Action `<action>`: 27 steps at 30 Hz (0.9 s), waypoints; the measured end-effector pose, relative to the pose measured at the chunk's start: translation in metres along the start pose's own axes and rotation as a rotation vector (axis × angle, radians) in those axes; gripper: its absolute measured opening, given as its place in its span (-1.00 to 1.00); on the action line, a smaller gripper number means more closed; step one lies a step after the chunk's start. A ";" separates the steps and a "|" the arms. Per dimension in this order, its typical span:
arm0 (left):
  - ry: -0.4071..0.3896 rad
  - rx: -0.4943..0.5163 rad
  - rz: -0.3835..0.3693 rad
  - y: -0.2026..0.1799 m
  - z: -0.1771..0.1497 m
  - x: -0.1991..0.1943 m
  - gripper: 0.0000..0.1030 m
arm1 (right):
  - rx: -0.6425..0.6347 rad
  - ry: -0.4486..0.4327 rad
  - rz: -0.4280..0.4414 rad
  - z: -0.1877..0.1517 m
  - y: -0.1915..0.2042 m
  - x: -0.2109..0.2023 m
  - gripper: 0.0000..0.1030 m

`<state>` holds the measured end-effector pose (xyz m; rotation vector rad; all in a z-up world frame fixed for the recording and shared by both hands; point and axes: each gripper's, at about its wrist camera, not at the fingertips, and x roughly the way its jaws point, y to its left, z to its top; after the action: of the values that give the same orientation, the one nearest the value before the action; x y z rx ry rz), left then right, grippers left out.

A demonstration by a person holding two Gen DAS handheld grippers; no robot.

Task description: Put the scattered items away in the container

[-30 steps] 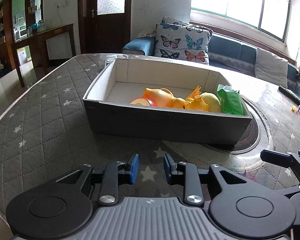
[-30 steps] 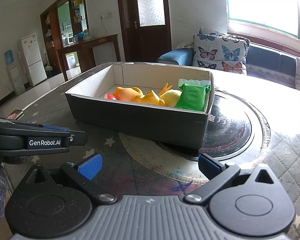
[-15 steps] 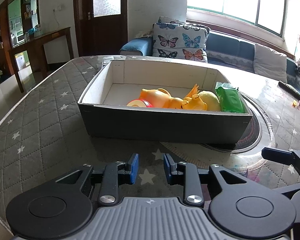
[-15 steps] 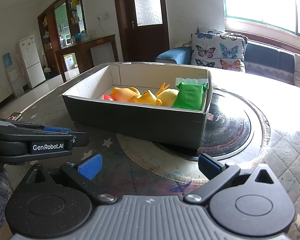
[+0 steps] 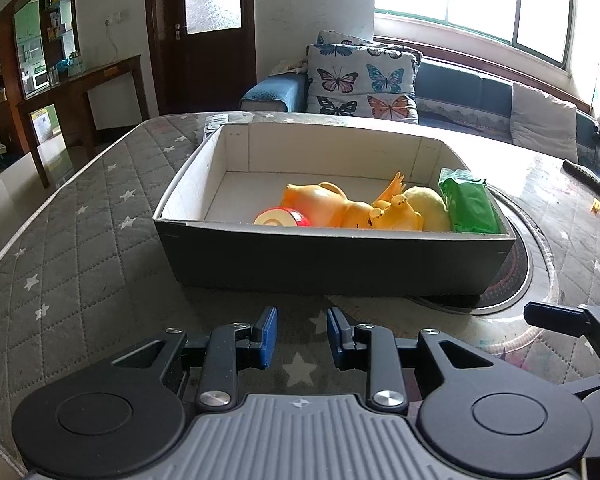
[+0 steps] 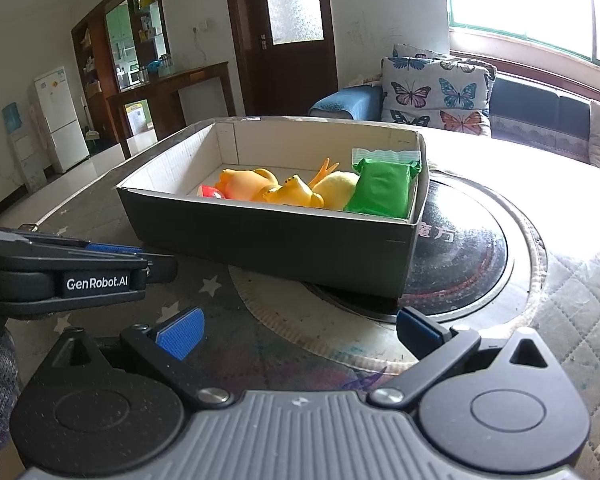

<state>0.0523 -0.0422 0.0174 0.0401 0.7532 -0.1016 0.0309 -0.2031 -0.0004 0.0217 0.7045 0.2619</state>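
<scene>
The left hand-held gripper [image 5: 302, 338] hangs low over the counter [image 5: 80, 248], its blue pads a little apart with nothing between them; only the grey star-patterned cover shows in the gap. The right hand-held gripper [image 6: 298, 330] is just beside it, to its right, with the jaws spread wide and also empty. Both point toward the box [image 5: 332, 260], which stands a short way in front of them, one corner resting on a dark round plate [image 6: 464, 256] set into the counter. Inside the box, along the near wall, lie a red and white toy [image 5: 282, 218], an orange duck [image 5: 320, 206], a small yellow duck [image 5: 398, 216], a yellow ball [image 5: 430, 208] and a green pack [image 5: 470, 206] that leans against the right wall. The far left part of the box is bare. Behind the counter there is a sofa [image 5: 460, 88] with a butterfly pillow [image 5: 364, 76].
</scene>
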 end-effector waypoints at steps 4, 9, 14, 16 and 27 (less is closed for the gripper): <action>0.003 0.001 0.001 -0.001 0.003 0.002 -0.42 | 0.000 -0.002 -0.005 0.004 0.000 0.002 1.00; 0.005 0.010 0.006 -0.003 0.006 0.004 -0.42 | -0.003 -0.002 -0.010 0.007 0.000 0.005 1.00; 0.012 0.015 0.009 -0.004 0.010 0.009 -0.42 | -0.004 0.000 -0.016 0.010 -0.002 0.008 1.00; 0.014 0.017 0.011 -0.004 0.011 0.010 -0.42 | -0.004 0.001 -0.021 0.012 -0.003 0.009 1.00; 0.024 0.012 0.002 -0.006 0.017 0.021 -0.42 | -0.013 0.005 -0.033 0.019 -0.003 0.017 1.00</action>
<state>0.0779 -0.0506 0.0154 0.0541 0.7763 -0.1036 0.0557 -0.2010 0.0030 -0.0030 0.7079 0.2354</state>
